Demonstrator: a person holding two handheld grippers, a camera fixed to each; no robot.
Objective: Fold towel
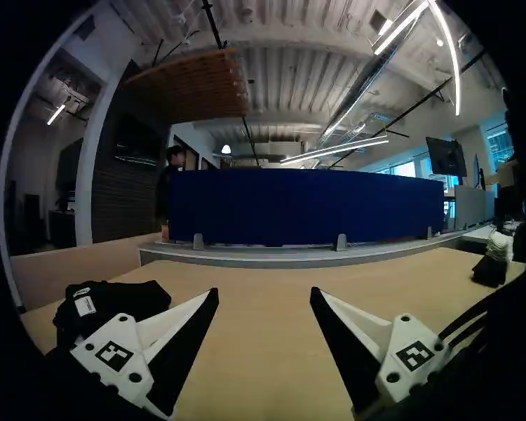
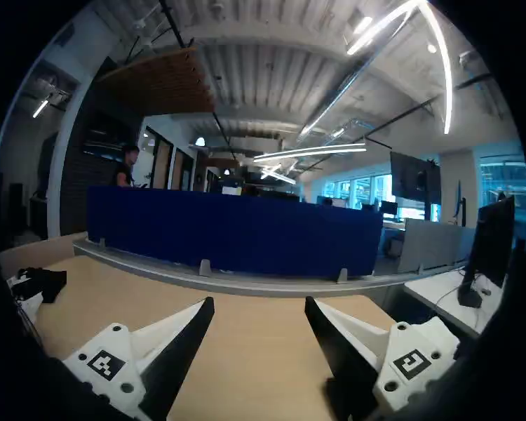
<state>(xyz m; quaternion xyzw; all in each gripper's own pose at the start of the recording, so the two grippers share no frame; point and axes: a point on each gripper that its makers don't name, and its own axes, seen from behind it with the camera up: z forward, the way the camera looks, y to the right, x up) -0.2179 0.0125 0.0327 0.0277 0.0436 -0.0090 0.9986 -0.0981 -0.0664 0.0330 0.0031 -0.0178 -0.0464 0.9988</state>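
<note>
Spread wide, the left gripper (image 1: 263,290) and the right gripper (image 2: 258,300) are held over the wooden table (image 1: 263,351). A black towel (image 1: 112,302) is seen lying on it, beside the left gripper's left finger.

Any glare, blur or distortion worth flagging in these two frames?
Left gripper view: ceiling light strips blown out, blue partition bowed by fisheye, black cloth underexposed. Right gripper view: same strip glare, bright windows, a dark shadow on the table at lower right. Both sharp.
</note>
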